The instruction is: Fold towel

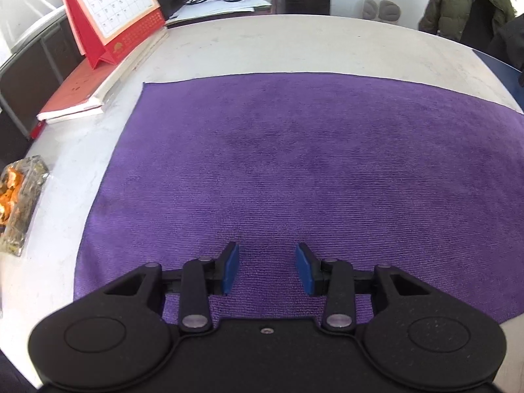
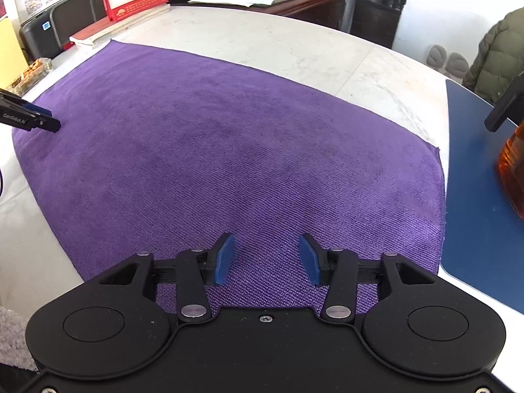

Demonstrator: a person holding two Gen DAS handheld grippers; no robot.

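A purple towel (image 1: 288, 163) lies spread flat on a white table (image 1: 294, 46); it also shows in the right wrist view (image 2: 222, 150). My left gripper (image 1: 267, 268) is open and empty, over the towel's near edge toward its left side. My right gripper (image 2: 267, 258) is open and empty, over the near edge toward the towel's right side. The left gripper's fingers (image 2: 42, 119) also show at the left edge of the right wrist view, by the towel's left side.
A red desk calendar (image 1: 111, 13) stands on a stack of books (image 1: 95, 88) at the far left. A glass tray (image 1: 19, 203) with orange bits sits left of the towel. A blue mat (image 2: 481, 196) with an amber bottle (image 2: 514, 170) lies right of the towel.
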